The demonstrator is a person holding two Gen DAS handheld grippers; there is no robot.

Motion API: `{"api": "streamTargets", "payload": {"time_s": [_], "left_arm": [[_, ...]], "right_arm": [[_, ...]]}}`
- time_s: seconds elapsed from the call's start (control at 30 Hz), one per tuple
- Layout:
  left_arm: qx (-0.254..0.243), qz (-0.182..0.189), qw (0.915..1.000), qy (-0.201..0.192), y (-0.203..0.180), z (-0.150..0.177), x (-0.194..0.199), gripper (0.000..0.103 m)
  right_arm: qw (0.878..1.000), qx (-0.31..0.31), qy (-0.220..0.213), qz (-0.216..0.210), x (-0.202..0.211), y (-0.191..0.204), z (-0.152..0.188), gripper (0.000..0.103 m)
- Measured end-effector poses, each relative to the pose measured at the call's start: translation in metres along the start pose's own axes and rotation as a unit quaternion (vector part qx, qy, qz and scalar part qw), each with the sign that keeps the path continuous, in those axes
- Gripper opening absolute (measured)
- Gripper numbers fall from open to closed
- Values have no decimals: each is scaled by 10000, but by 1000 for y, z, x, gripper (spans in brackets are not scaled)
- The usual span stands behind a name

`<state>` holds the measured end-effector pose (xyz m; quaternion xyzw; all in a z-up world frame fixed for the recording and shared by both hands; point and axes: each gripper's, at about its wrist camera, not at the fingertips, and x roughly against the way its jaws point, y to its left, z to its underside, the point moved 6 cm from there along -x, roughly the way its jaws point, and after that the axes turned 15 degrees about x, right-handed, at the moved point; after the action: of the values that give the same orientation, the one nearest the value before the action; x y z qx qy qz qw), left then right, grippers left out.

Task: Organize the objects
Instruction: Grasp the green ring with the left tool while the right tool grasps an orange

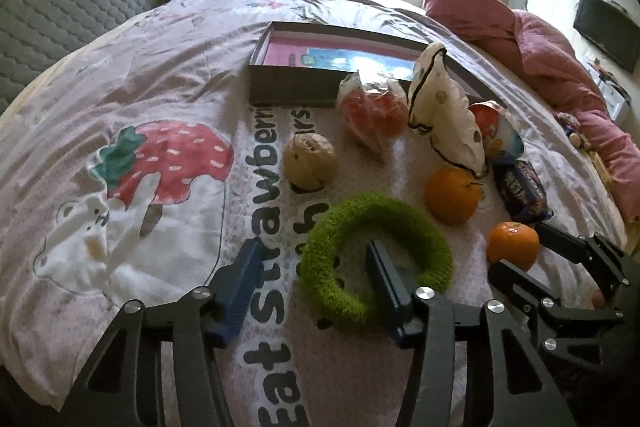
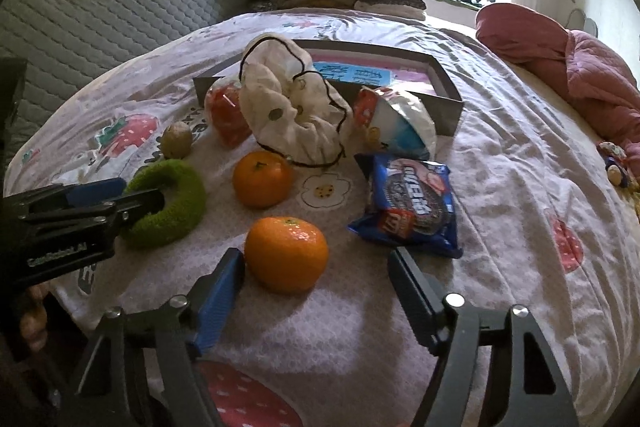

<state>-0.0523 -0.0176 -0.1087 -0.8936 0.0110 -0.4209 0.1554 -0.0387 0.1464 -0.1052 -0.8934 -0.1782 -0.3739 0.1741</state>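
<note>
While our left gripper (image 1: 312, 267) straddles the near arc of the green ring (image 1: 376, 259) on the bedsheet (image 1: 120, 75), one finger sits inside the loop and the other outside; its jaws stand apart, not pressing the ring. Our right gripper (image 2: 316, 267) has its jaws apart around the near orange (image 2: 286, 253), one pad just beside it, the other clear. Beyond lie a second orange (image 2: 262, 179), a cookie pack (image 2: 412, 203), a pouch (image 2: 296, 107) and the box (image 2: 448, 111).
</note>
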Motion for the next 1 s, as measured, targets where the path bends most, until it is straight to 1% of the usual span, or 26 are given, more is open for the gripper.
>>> {"api": "streamTargets", "payload": {"time_s": [0.1,0.17,0.23,0.27,0.37,0.43,0.57,0.67,0.87,1.0], "left_arm": [[2,98,9999,64,-4,0,-4,40],[-82,127,9999,69,-9,1,-6,29],[-176,136,9997,62,-14,2,-7,25],[-213,151,9996,44,-16,2,-8,21],[-230,237,9995,23,-18,1,-10,14],[-225,309,9993,-8,-18,1,-10,13],[-203,413,9989,-67,-17,1,-8,12],[-202,466,9987,-92,-16,1,-6,12],[-251,551,9980,-200,-19,1,1,12],[-320,532,9976,-309,-23,1,7,12]], "right_arm": [[10000,51,-24,0,-2,2,-2,67],[10000,82,-38,-5,-3,4,-2,65],[10000,86,-40,-10,-5,4,-2,63],[10000,78,-38,-12,-6,4,-2,61],[10000,35,-59,-46,-7,3,-3,57],[9999,62,-80,-64,-8,4,-4,53],[9997,215,-135,-68,-8,9,-5,41],[9994,307,-152,7,-7,12,-5,41],[9995,222,-207,-65,-5,9,-6,41],[9995,192,-256,-64,-2,6,-7,41]]}}
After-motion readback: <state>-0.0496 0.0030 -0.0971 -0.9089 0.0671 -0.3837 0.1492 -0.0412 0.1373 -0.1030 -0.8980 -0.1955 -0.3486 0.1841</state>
